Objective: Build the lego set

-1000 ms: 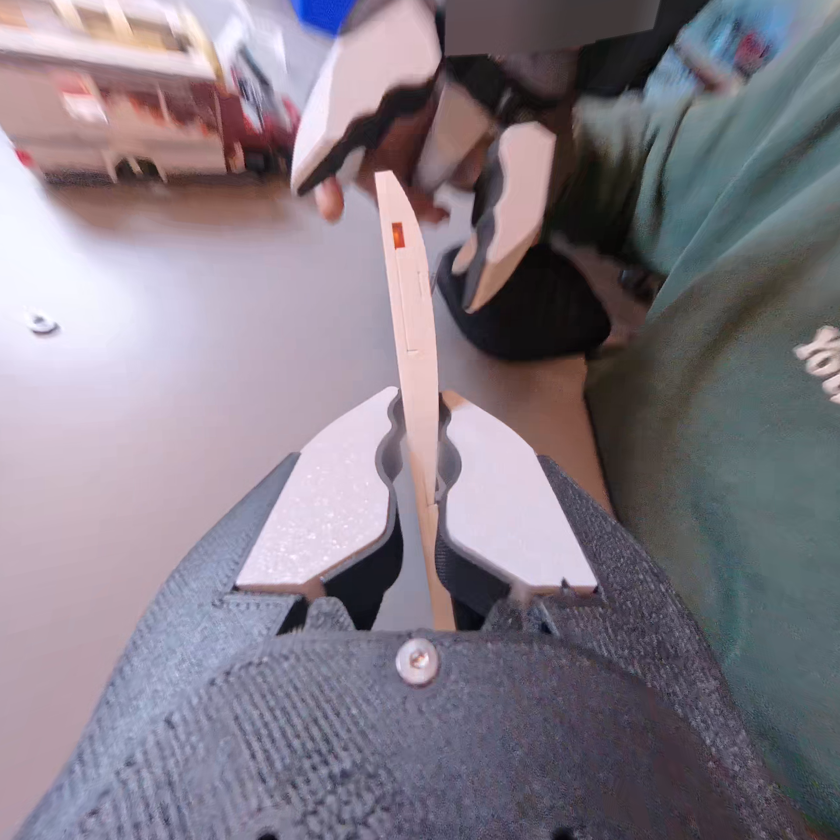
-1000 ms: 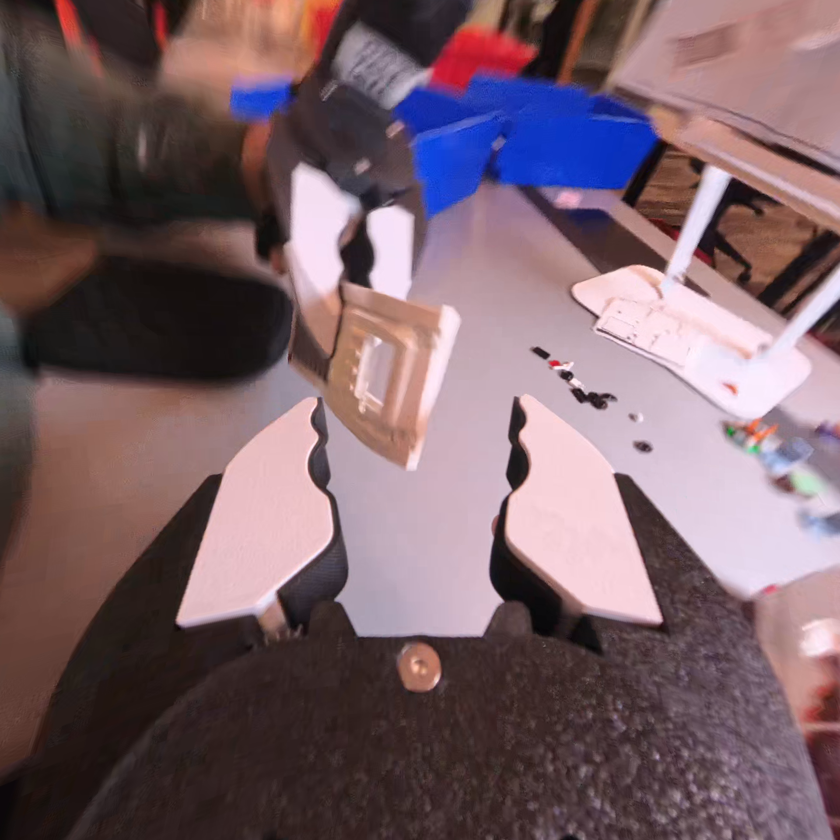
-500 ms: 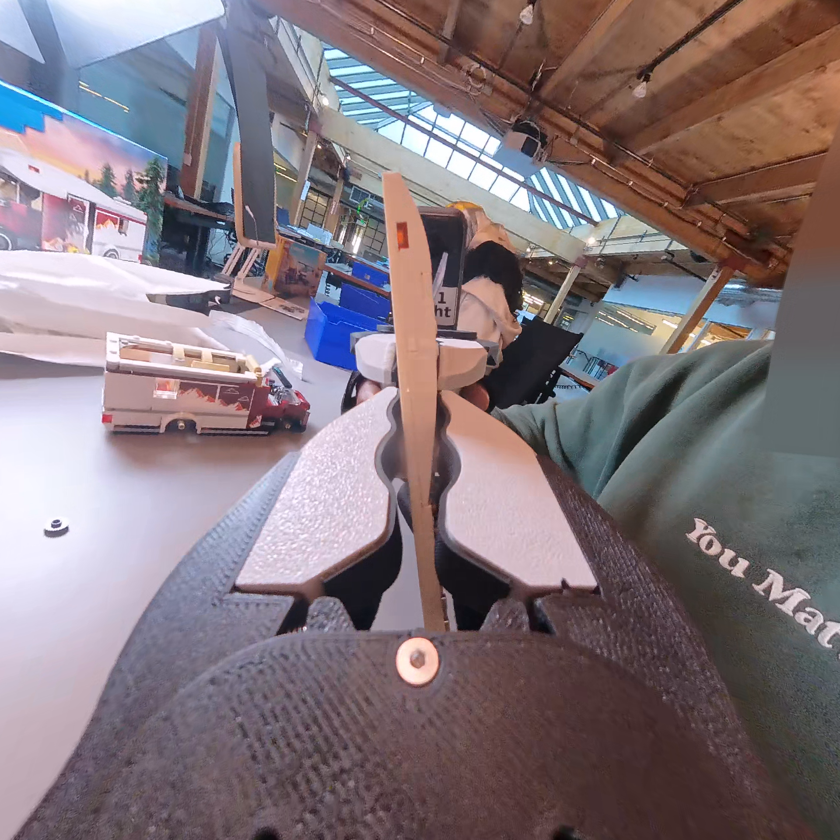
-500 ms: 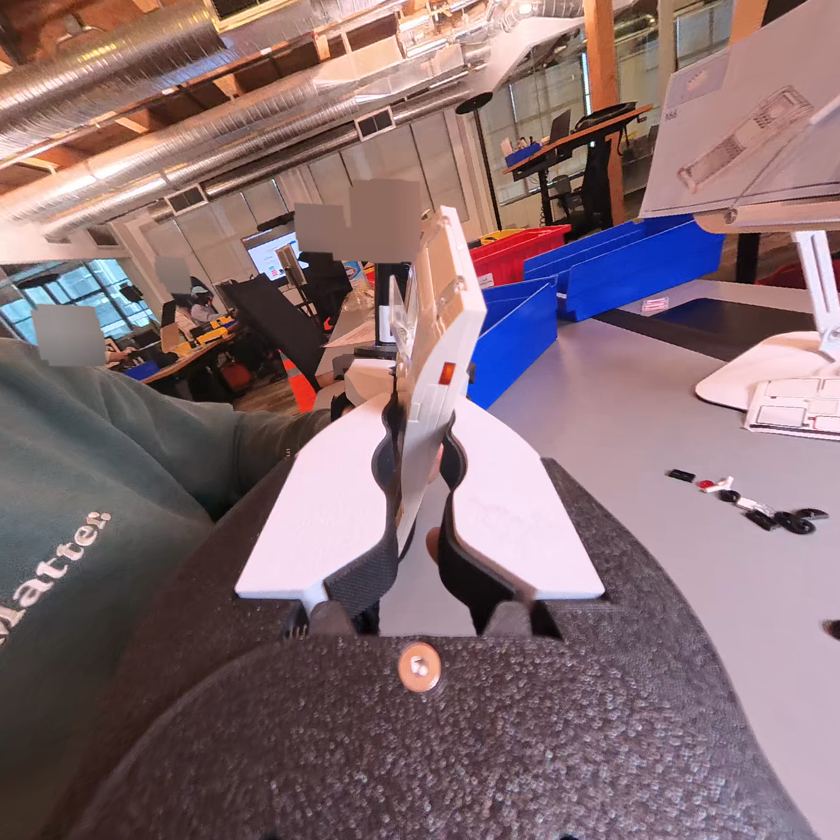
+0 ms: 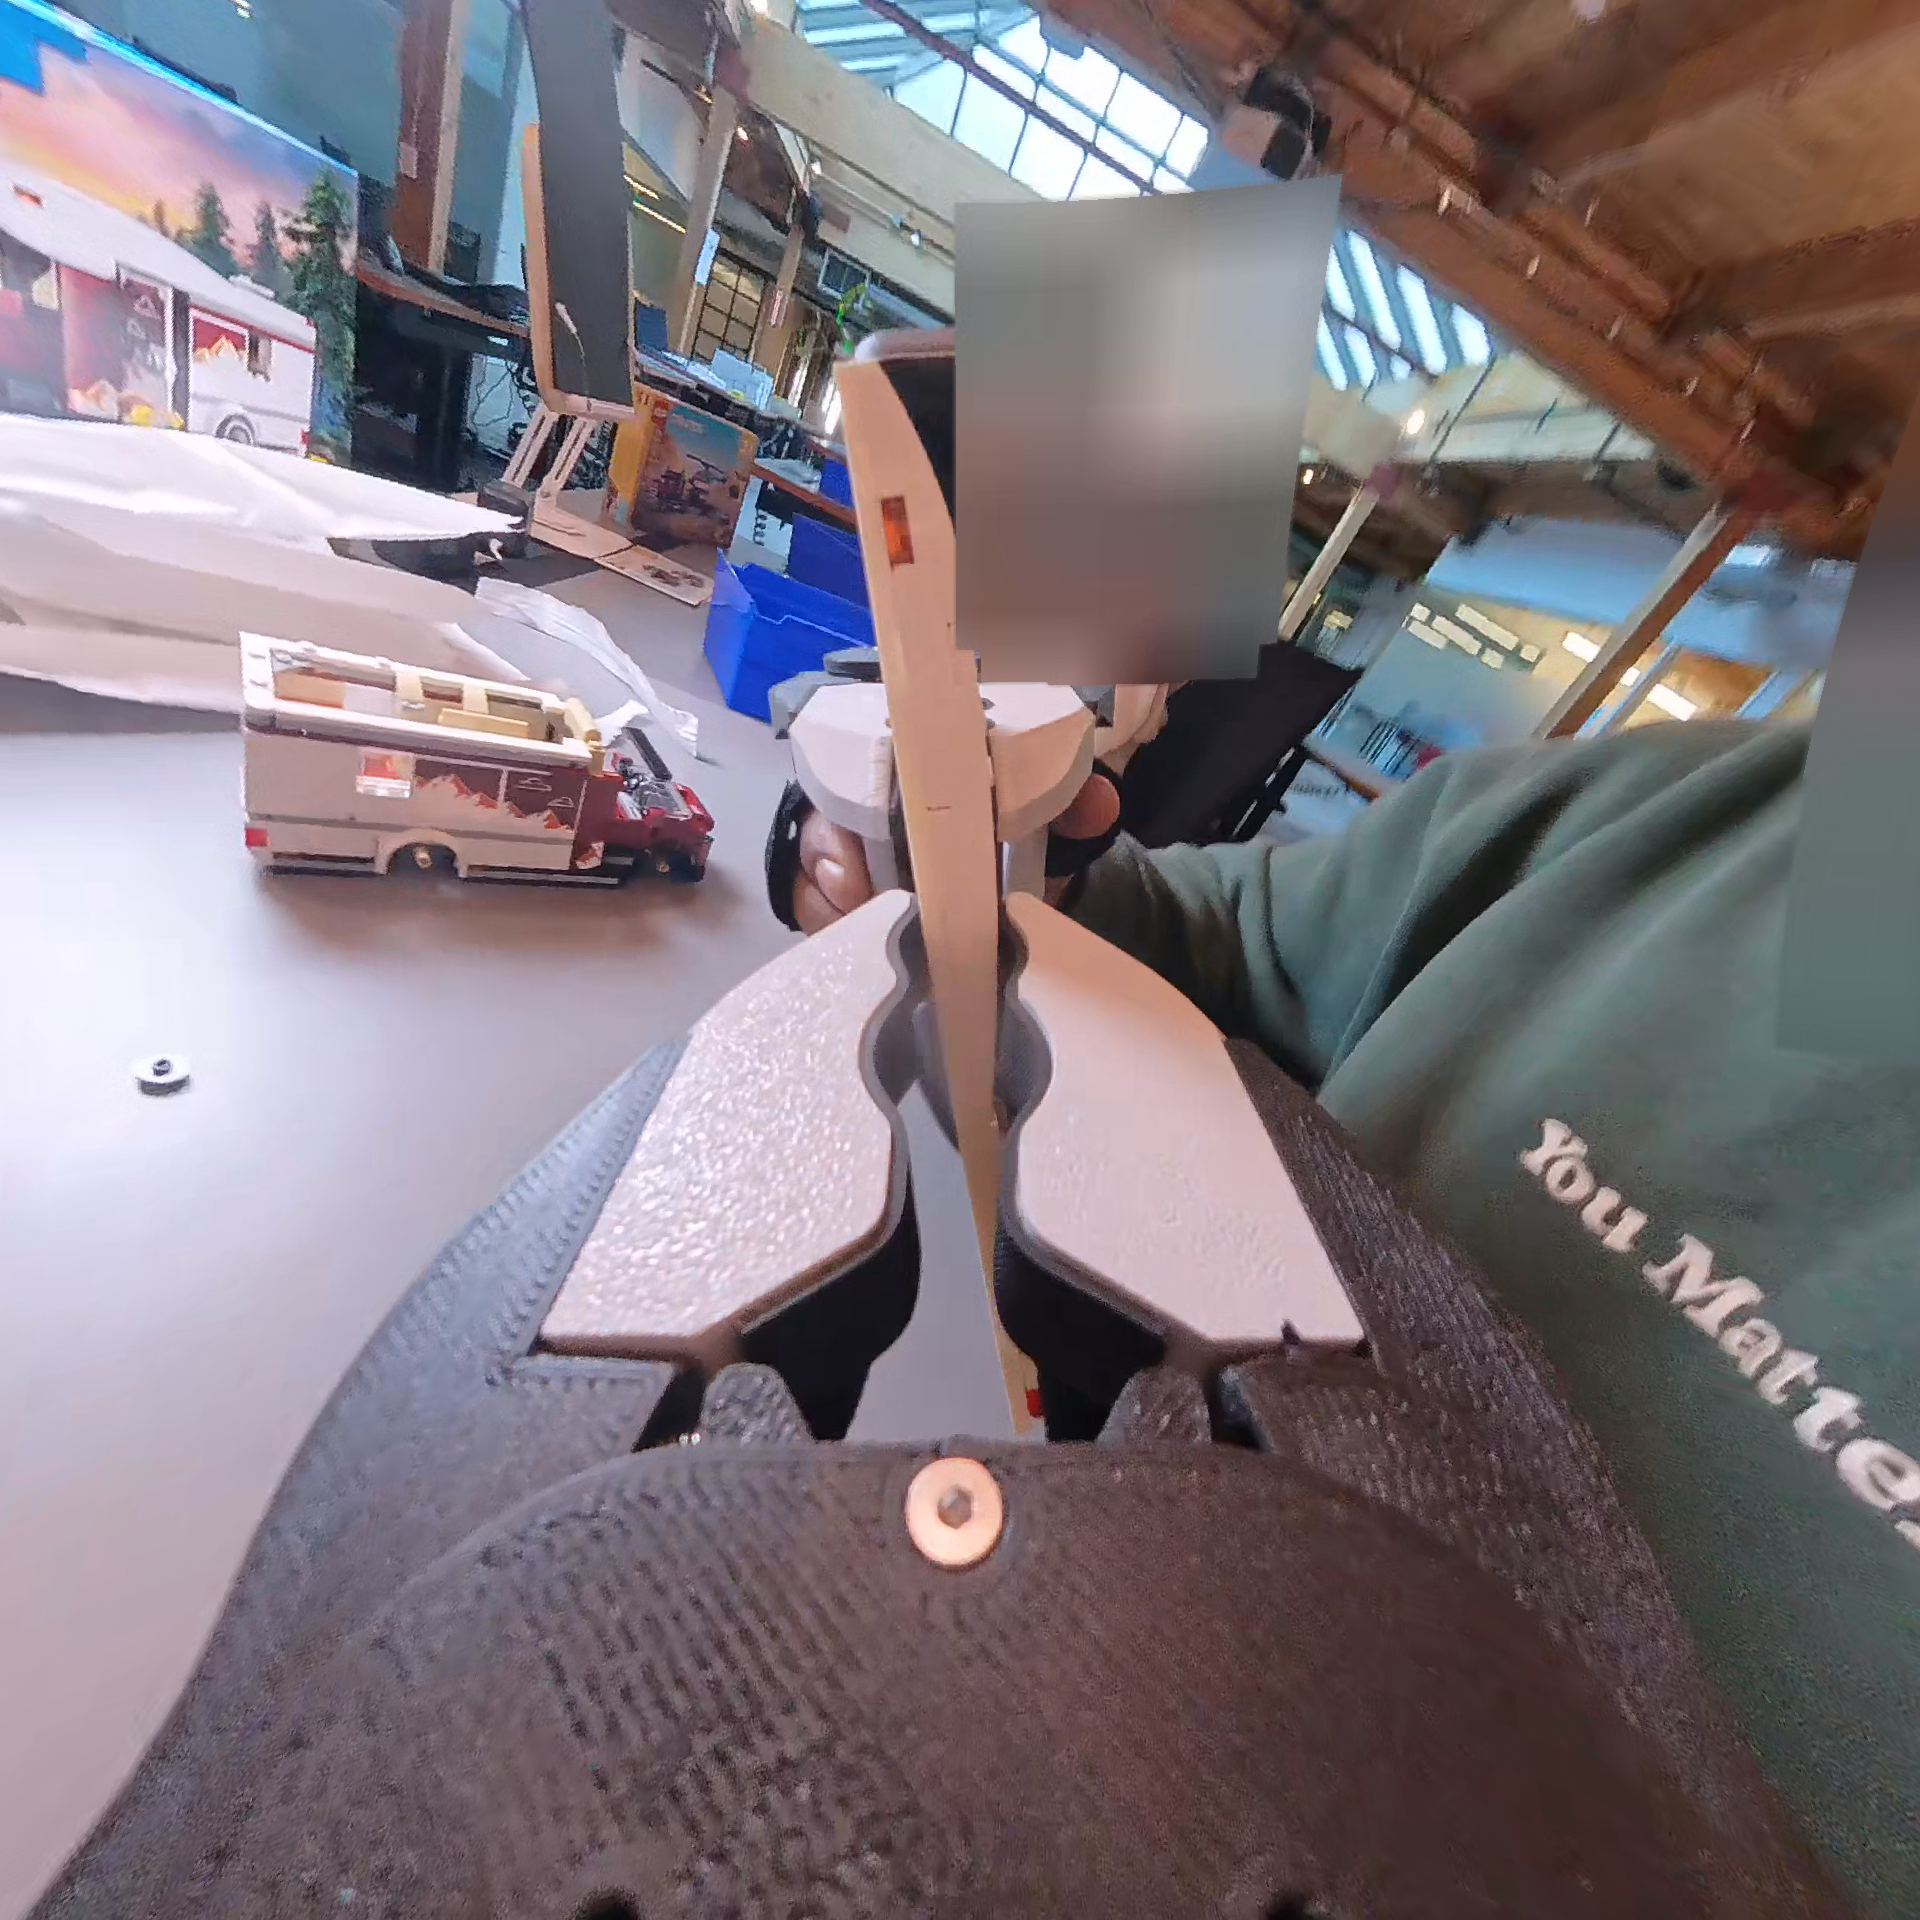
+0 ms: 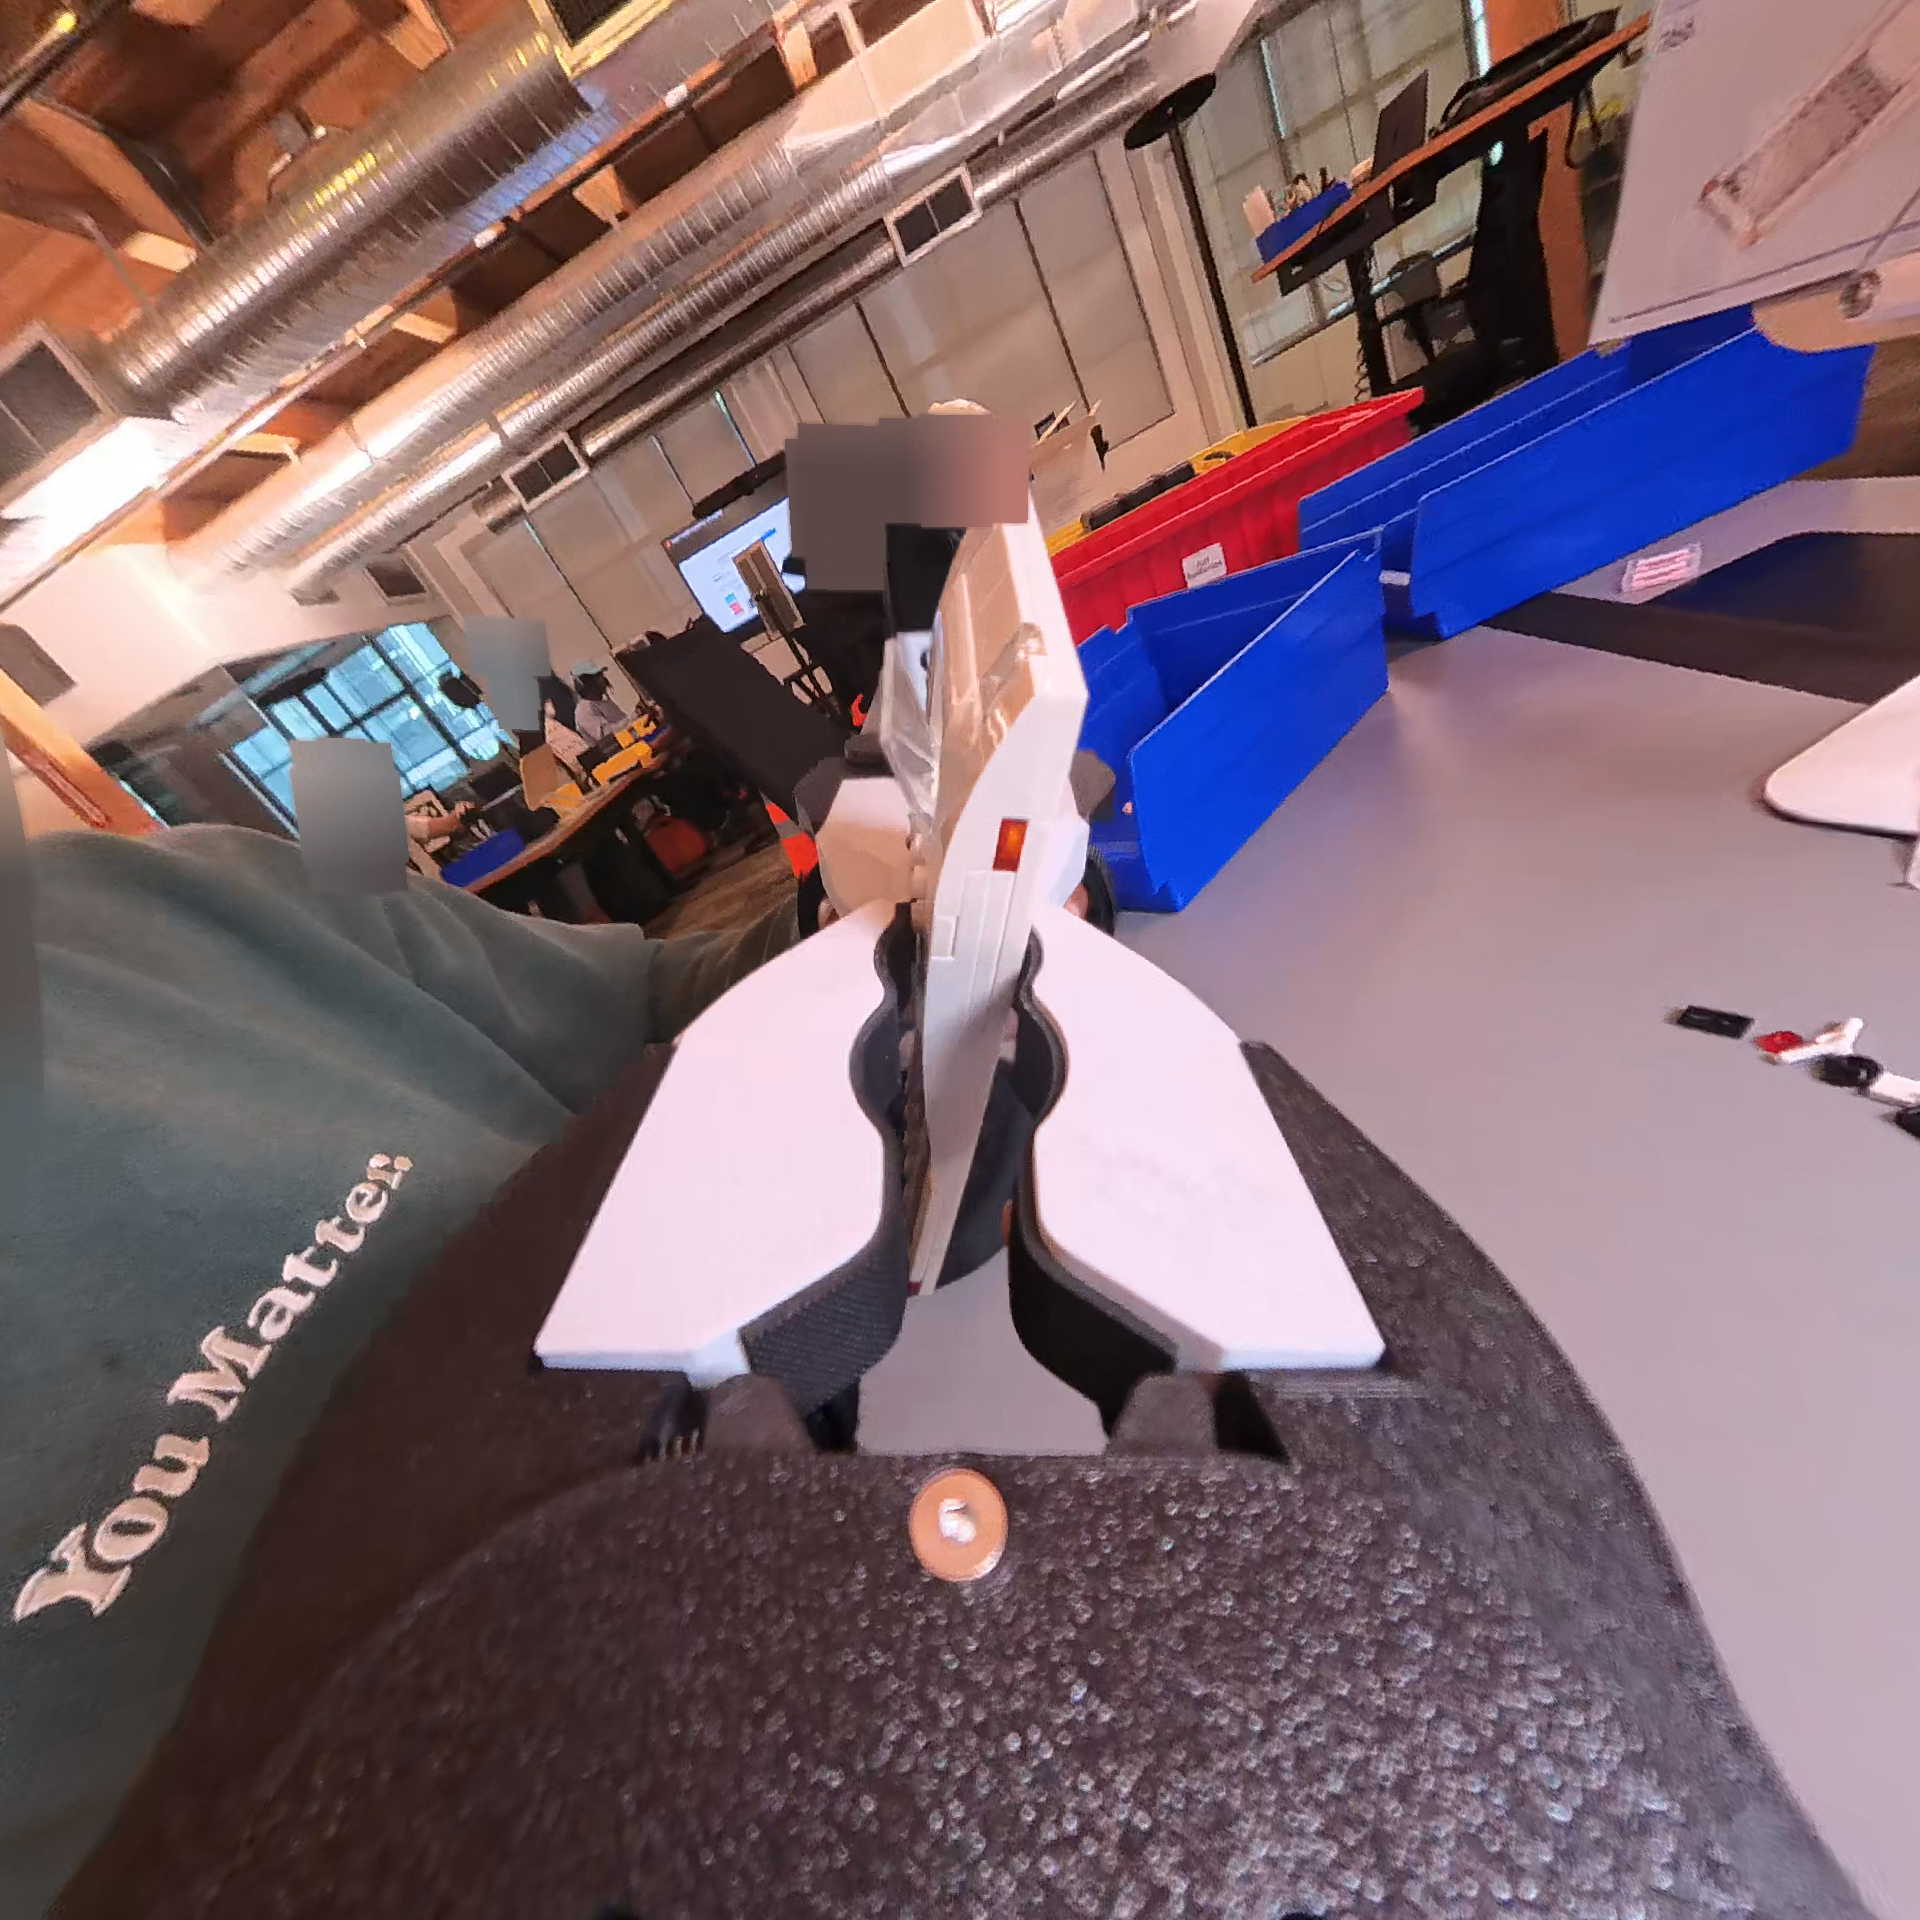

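We held one white brick panel [image 5: 940, 831] edge-on between us, above the table [image 5: 312, 987]: left gripper [image 5: 958, 935] fingers clamped on one end, right gripper [image 6: 961, 940] fingers clamped on the other, likely to steady it. A toy camper [image 5: 457, 769] stood nearby.

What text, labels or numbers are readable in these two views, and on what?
I won't quote wording, so this lists only the things that bear it.
Green sweatshirt: pale lettering across the chest, legible.
Colourful cardboard box in the background: print too small.
White label on red plastic bin: too small.
Pink-striped sticker: blurred.
Wall screen: too small.
White brick-built panel clamped by left gripper and right gripper: no writing.
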